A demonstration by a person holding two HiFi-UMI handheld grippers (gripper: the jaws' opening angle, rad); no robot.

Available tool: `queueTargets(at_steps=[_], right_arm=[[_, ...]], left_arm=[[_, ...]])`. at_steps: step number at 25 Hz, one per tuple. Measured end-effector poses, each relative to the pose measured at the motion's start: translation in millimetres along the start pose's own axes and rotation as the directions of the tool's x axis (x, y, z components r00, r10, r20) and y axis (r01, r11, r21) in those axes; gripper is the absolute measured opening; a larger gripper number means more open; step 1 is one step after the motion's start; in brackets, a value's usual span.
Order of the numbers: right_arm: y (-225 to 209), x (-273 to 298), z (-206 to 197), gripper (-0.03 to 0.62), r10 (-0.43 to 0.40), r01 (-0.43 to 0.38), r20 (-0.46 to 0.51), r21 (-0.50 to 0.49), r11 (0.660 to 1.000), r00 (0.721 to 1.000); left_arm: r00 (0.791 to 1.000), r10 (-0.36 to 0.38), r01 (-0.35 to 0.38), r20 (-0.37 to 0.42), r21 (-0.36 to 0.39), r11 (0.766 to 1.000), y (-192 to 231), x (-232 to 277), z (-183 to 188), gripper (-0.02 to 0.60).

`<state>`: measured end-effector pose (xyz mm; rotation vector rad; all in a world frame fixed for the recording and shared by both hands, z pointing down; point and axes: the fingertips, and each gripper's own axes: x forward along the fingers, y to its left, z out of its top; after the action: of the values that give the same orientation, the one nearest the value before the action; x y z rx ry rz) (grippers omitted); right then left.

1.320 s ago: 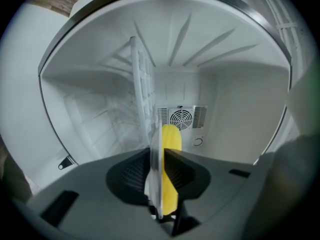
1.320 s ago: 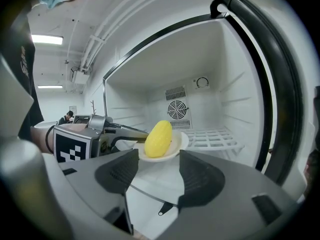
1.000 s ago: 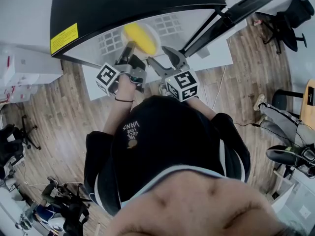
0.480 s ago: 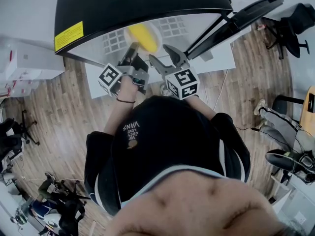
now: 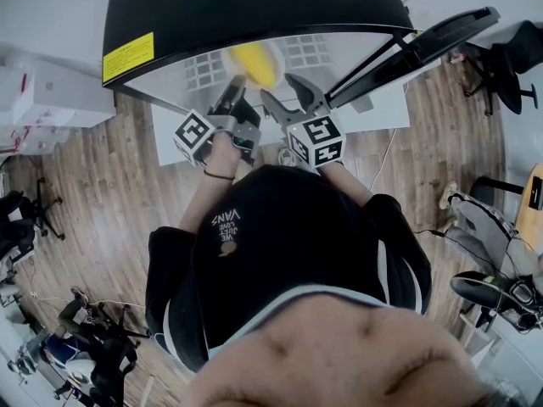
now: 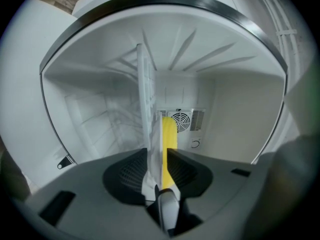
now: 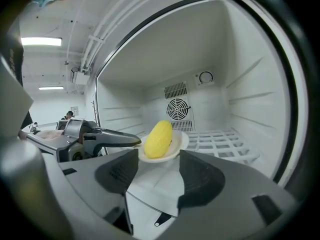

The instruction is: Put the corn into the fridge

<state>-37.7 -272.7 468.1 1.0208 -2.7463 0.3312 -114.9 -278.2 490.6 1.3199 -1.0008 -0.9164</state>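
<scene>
A yellow corn cob (image 5: 254,62) lies on a small white plate (image 5: 273,56) held just inside the open fridge (image 5: 254,7). My left gripper (image 5: 233,91) is shut on the plate's rim. In the left gripper view the plate (image 6: 149,134) stands edge-on between the jaws with the corn (image 6: 169,144) beside it. In the right gripper view the corn (image 7: 158,139) and plate (image 7: 181,143) hang over the white wire shelf (image 7: 220,141), with the left gripper (image 7: 95,136) at the left. My right gripper (image 5: 284,100) is open and holds nothing, a little to the right of the plate.
The fridge is small, black outside and white inside, with a fan grille (image 7: 176,106) on its back wall. Its door (image 5: 424,45) stands open to the right. A white base (image 5: 373,100) sits under the fridge on the wooden floor. Office chairs (image 5: 509,58) stand far right.
The plate with the corn has moved slightly further in toward the fridge, still in my left gripper. My right gripper has followed alongside, still open.
</scene>
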Motion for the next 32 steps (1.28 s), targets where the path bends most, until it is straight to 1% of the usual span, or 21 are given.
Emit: queueTargets(at_steps=[13,20,32], right_arm=[[-7.5,17.2,6.4,0.249,0.021,-0.021,-0.008,-0.006,1.000,1.000],[-11.9,23.9,9.7,0.250,0.025,-0.025,-0.002,-0.015,1.000,1.000],[-14.3,30.3,10.1,0.252,0.025,-0.024,0.004,-0.025,0.999,1.000]], left_arm=[[1.000,0.001,-0.001,0.029,-0.003,1.000,-0.1,-0.4,5.3,0.103],[0.999,-0.003,0.003,0.035,-0.011,1.000,0.2,-0.4,5.6,0.103],[0.999,0.003,-0.003,0.043,-0.002,1.000,1.5,-2.9,7.6,0.103]])
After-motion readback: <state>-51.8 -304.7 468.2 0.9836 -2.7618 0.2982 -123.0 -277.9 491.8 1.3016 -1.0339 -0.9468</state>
